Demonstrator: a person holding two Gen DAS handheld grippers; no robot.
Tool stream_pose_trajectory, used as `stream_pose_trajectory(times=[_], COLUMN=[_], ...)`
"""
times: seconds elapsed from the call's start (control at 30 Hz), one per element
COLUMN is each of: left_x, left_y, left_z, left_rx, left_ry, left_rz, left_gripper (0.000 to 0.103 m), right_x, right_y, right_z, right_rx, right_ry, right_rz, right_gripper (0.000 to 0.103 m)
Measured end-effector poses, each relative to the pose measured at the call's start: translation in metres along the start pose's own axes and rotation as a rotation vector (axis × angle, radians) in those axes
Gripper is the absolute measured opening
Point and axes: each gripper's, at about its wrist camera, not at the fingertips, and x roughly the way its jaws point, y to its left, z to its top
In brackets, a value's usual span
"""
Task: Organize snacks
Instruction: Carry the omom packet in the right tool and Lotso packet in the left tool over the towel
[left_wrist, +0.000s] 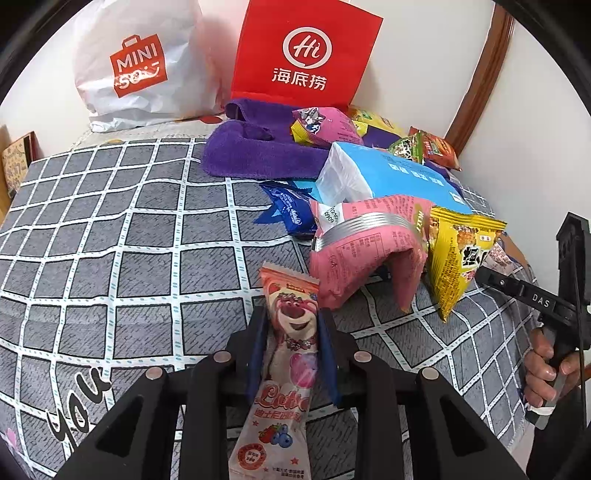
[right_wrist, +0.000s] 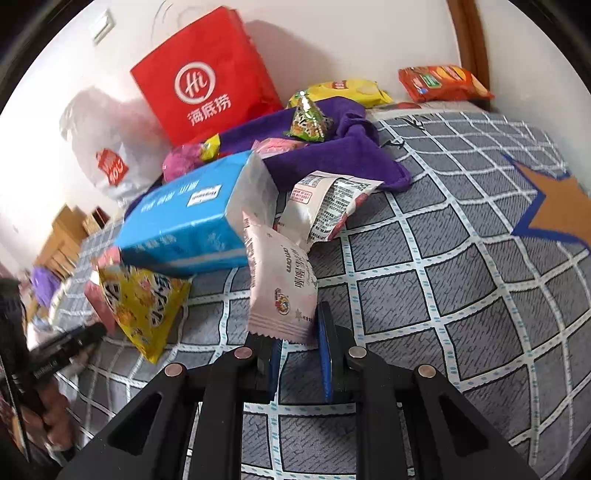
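Behind both claws, left (left_wrist: 291, 325) clamping a "Lotso" packet (left_wrist: 284, 369), right (right_wrist: 299, 332) gripping a pink packet (right_wrist: 282, 291), stands a "Hi" bag (left_wrist: 306, 55).

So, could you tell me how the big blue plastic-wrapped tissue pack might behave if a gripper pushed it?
The blue plastic-wrapped tissue pack looks soft and probably light for its bulk. It rests tilted on other snack packets, so a push would likely slide or tip it. Its glossy film may be slippery.
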Motion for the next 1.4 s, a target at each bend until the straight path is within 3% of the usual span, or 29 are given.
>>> stream_pose_trajectory(times=[0.1,0.17,0.2,0.23,0.47,0.6,0.77,0.93,1.1,1.4], left_x=[0.0,0.0,0.0,0.0,0.0,0.0,-0.002,-0.019,-0.034,-0.049], left_y=[0.004,0.006,0.007,0.007,0.005,0.005,0.002,0.001,-0.004,-0.039], left_z=[0.001,0.0,0.0,0.0,0.001,0.0,0.0,0.0,0.008,0.041], left_rx=[-0.02,-0.038,-0.044,-0.045,-0.033,-0.027,-0.015,-0.009,-0.009,0.053], left_ry=[-0.001,-0.003,-0.003,-0.002,-0.001,0.0,-0.001,-0.031,-0.038,-0.061], left_rz=[-0.023,-0.041,-0.046,-0.047,-0.037,-0.031,-0.017,0.059,0.025,-0.008], left_gripper=[0.027,0.027,0.027,0.027,0.027,0.027,0.024,0.022,0.022,0.022], right_x=[0.0,-0.003,-0.004,-0.005,0.007,0.016,-0.001,-0.026,-0.04,-0.066], right_y=[0.004,0.01,0.014,0.018,0.029,0.03,0.029,0.026,0.025,0.053], right_z=[0.001,0.001,0.001,0.002,0.017,0.015,0.009,0.007,0.008,0.033], right_rx=[-0.019,-0.047,-0.065,-0.085,-0.117,-0.137,-0.142,-0.146,-0.131,-0.184], right_ry=[0.002,-0.009,-0.022,-0.035,-0.046,0.002,-0.014,-0.029,-0.022,-0.101], right_rz=[-0.005,-0.077,-0.121,-0.146,-0.162,-0.183,-0.188,-0.185,-0.15,-0.135], right_gripper=[0.025,0.035,0.048,0.054,0.054,0.025,0.025,0.025,0.025,0.025])
